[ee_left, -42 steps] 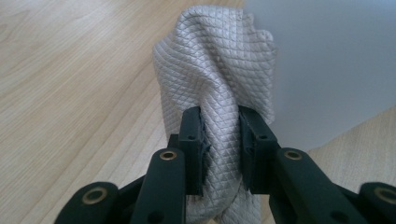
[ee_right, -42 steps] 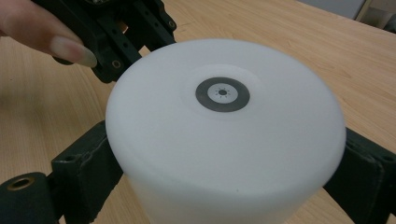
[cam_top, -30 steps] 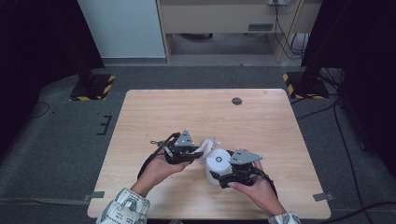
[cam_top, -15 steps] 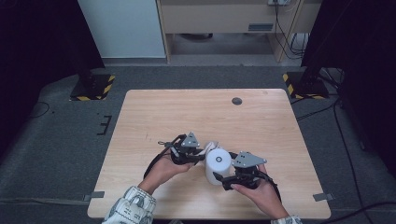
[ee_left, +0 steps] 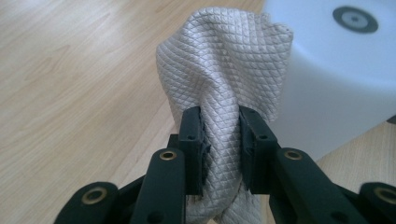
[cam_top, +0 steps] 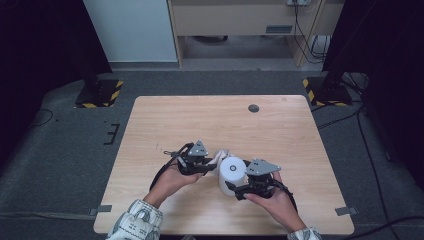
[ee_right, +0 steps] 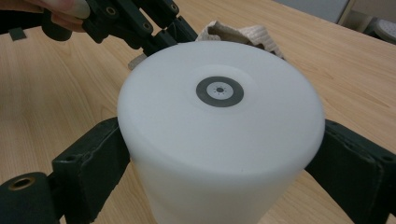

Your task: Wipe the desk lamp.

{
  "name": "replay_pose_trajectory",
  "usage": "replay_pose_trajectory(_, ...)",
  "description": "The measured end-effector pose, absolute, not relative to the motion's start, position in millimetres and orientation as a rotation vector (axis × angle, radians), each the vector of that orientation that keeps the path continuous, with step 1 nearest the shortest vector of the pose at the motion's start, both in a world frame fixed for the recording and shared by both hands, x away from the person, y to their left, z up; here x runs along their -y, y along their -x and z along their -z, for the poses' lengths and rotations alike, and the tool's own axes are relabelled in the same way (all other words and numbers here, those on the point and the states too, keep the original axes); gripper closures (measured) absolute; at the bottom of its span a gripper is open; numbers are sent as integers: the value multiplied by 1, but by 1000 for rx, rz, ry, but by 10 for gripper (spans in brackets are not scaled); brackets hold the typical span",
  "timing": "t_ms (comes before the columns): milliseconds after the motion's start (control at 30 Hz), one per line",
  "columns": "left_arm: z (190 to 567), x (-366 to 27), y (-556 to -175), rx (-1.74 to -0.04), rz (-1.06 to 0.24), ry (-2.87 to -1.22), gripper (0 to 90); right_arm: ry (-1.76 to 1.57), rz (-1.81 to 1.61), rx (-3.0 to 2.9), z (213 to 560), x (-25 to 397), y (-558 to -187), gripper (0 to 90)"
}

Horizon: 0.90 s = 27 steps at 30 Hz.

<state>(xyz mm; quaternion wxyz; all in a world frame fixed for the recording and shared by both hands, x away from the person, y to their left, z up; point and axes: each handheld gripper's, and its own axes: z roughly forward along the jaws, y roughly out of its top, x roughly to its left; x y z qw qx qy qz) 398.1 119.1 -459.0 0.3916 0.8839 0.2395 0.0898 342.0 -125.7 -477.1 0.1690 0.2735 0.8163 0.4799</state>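
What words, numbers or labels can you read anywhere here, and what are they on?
None: no readable text in these pictures.
White cylinder, held in the right gripper: a grey ring mark with small dots on its top, no letters.
Quilted cloth, pinched in the left gripper: diamond weave, no label.
Floor stands: yellow and black hazard stripes, no words.
Cabinet behind the table: a small plate, too small to read.
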Motion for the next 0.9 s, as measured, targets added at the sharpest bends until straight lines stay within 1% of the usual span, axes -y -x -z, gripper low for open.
replay_pose_trajectory(133,468,-116,-402,-614,-210,-2254,726,-806,-1340,-2319,479,128,-336,79)
replay_pose_trajectory(267,483,-113,-404,-630,-180,-2276,726,-815,-1286,-2345,485,126,-336,109)
replay_pose_trajectory(400,489,-111,-400,-612,-182,-2300,726,-833,-1303,-2349,486,126,-336,109)
replay_pose_trajectory(533,480,-118,-399,-627,-177,-2255,726,-827,-1304,-2348,487,125,-337,107)
replay_pose_trajectory(633,466,-122,-396,-620,-201,-2228,726,-824,-1308,-2350,488,124,-339,107)
replay_pose_trajectory(733,459,-125,-398,-615,-229,-2235,726,-821,-1313,-2351,488,119,-342,107)
replay_pose_trajectory(900,471,-121,-400,-625,-219,-2265,726,-812,-1317,-2352,489,117,-343,109)
